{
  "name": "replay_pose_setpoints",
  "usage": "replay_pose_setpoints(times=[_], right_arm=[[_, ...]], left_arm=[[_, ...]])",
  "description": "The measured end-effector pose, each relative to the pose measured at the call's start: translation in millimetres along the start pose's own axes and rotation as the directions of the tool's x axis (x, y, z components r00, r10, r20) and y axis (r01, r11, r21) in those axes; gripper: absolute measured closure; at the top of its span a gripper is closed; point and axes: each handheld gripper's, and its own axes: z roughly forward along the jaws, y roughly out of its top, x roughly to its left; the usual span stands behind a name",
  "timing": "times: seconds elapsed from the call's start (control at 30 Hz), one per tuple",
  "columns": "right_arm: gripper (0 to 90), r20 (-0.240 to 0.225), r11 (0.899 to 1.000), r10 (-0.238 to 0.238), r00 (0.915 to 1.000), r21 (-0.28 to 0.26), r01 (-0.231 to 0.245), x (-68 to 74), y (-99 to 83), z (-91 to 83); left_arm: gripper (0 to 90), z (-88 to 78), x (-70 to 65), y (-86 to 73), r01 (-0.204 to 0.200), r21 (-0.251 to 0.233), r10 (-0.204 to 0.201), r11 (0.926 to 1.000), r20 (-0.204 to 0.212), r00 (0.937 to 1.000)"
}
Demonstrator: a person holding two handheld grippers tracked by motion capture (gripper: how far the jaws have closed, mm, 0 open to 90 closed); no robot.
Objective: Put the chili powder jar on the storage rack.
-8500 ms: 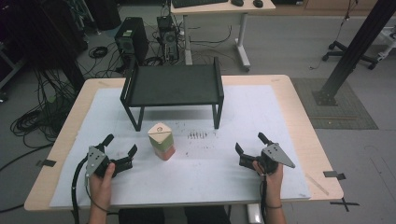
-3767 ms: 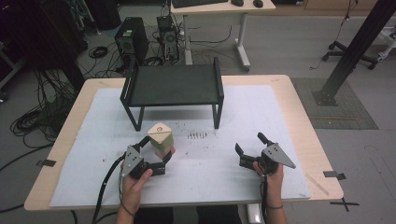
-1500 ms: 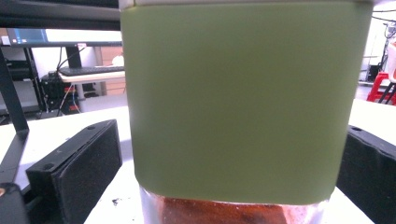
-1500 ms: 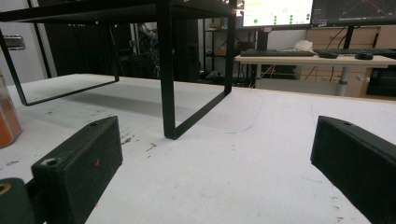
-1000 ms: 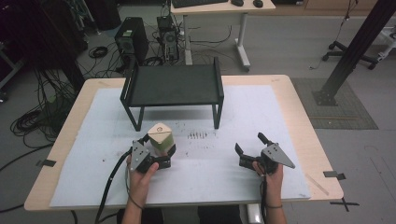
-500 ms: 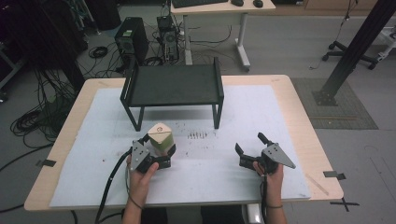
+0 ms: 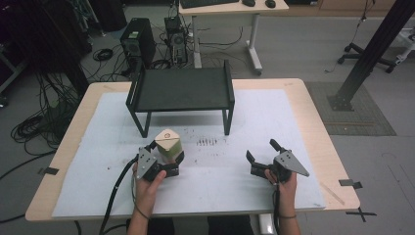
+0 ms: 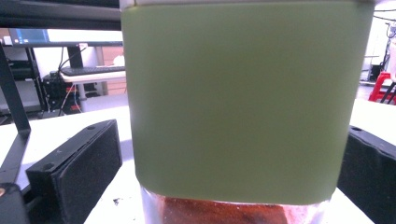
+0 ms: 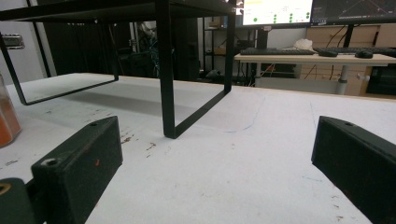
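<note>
A jar (image 7: 168, 143) with a tan lid, a green label band and orange-red contents stands on the white mat in front of the black stand (image 7: 181, 88). My left gripper (image 7: 166, 152) is open with one jaw on each side of the jar. In the left gripper view the jar (image 8: 243, 102) sits very close between the jaws; a narrow gap shows at the left jaw, and the right jaw is at the jar's edge. My right gripper (image 7: 260, 149) rests open on the mat at the right, nothing between its fingers. At the left edge of the right gripper view is the jar (image 9: 7, 116).
The black stand's legs (image 9: 166, 70) rise from the mat ahead of my right gripper (image 9: 219, 126). Small dark specks (image 7: 208, 142) dot the mat between jar and stand. The wooden table edge (image 7: 313, 112) frames the white mat. Desks, cables and a computer sit beyond.
Over the earlier frames my left gripper travelled from the left side of the mat to the jar and closed in around it. In the last second it barely moved. The right gripper stayed put.
</note>
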Motion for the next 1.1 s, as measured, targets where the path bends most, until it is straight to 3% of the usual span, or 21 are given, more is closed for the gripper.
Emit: replay_pose_setpoints(times=[1.1], right_arm=[[1.8, 0.0, 1.0, 0.008, 1.0, -0.003, -0.008, -0.5, -0.1, -0.3]], left_arm=[[0.2, -0.1, -0.1, 0.0, 0.0, -0.001, 0.0, 1.0, -0.002, 1.0]])
